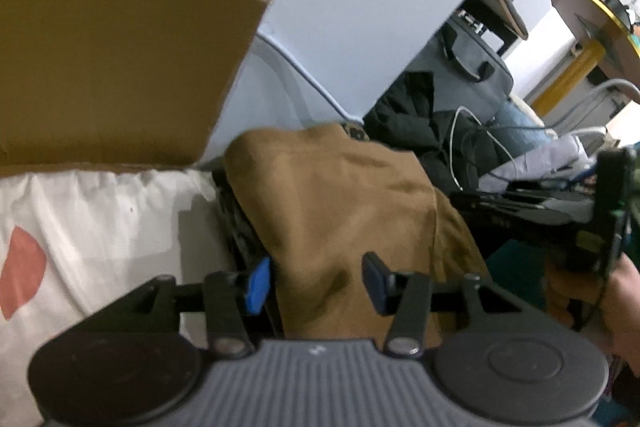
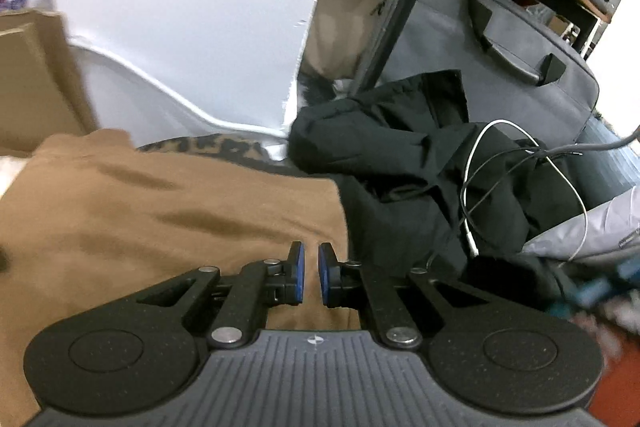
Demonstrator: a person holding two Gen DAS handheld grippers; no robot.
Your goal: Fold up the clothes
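Left gripper (image 1: 316, 285): jaws half apart over tan garment (image 1: 344, 195), gripping nothing | Right gripper (image 2: 311, 277): jaws nearly closed, empty, above garment's edge | Cardboard box (image 1: 112, 67) at 10 o'clock | Black jacket (image 2: 400, 163) with white cable (image 2: 576, 187) at 2 o'clock

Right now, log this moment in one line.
task: fold clothes | left gripper: open over brown garment | right gripper: nearly closed, nothing visibly gripped | black jacket: beside

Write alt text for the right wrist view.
The right tongs, nearly closed with nothing between the blue pads, hover over the edge of a brown garment. Beside it lies a crumpled black jacket with a white cable on it, and a grey suitcase behind.
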